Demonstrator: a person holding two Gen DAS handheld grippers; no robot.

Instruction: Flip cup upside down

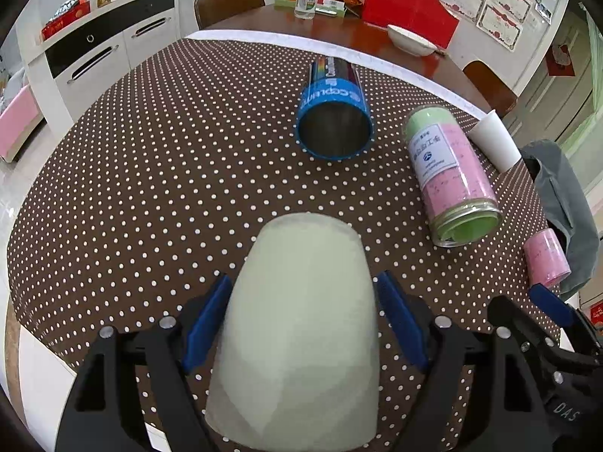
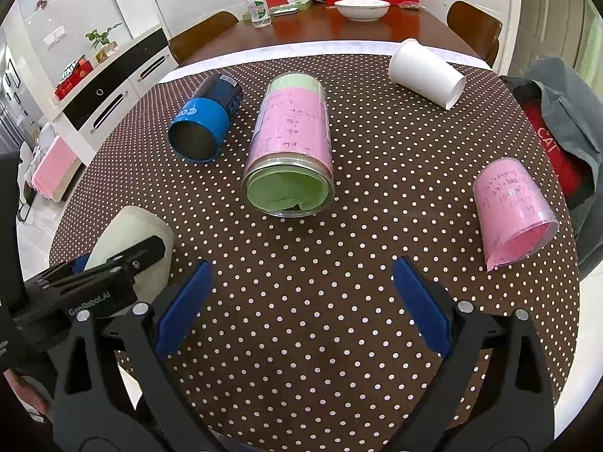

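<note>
Left wrist view: the left gripper [image 1: 303, 324] holds a pale frosted cup [image 1: 301, 331] between its 2 blue pads [image 1: 205, 326], which press against the cup's sides. The cup's narrow closed end points away from the camera, over the brown polka-dot tablecloth [image 1: 150, 173]. Ahead, a blue can [image 1: 333, 113] lies on its side with its open mouth facing the camera. To its right, a clear jar [image 1: 450, 177] lined with green and pink paper also lies on its side, and a white paper cup [image 1: 493, 141] lies just beyond it. A small pink cup [image 1: 546, 258] rests near the table's right edge beside a grey bag [image 1: 565, 203]. The right gripper's blue tip shows at the lower right.

Right wrist view: the right gripper [image 2: 301, 305] hangs over the tablecloth [image 2: 377, 188] with its fingers spread wide and nothing between them. At the lower left, the left gripper [image 2: 113, 275] clasps the pale frosted cup [image 2: 128, 229] close to the table edge. The blue can [image 2: 205, 126], the clear jar [image 2: 290, 147], the white paper cup [image 2: 426, 71] and the pink cup [image 2: 514, 211] all lie tipped over across the cloth, well apart from each other. A white bowl [image 2: 361, 8] sits on the wooden table [image 2: 320, 30] behind.
</note>
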